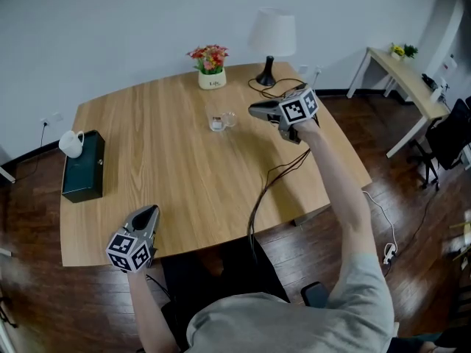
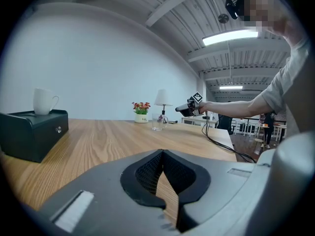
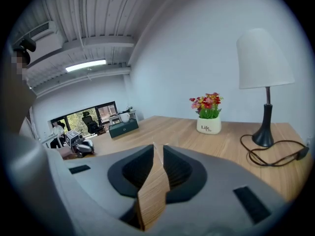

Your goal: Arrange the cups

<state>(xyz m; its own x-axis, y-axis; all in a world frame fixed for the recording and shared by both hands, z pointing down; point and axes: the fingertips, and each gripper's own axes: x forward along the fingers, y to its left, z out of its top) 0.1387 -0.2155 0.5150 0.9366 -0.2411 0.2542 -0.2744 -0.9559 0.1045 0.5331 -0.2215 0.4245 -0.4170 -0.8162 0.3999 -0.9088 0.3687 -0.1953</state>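
A clear glass cup stands near the middle of the far half of the wooden table. My right gripper hovers just right of it, jaws a narrow gap apart with nothing between them. A white mug sits on a dark green box at the table's left edge. My left gripper rests low at the near edge, shut and empty. The left gripper view shows the glass cup, the mug and the right gripper. The glass is hidden in the right gripper view; the mug shows far off.
A white pot of flowers and a table lamp stand at the far edge. The lamp's black cable lies by the right gripper. Another black cable trails over the near right part of the table. A white desk stands far right.
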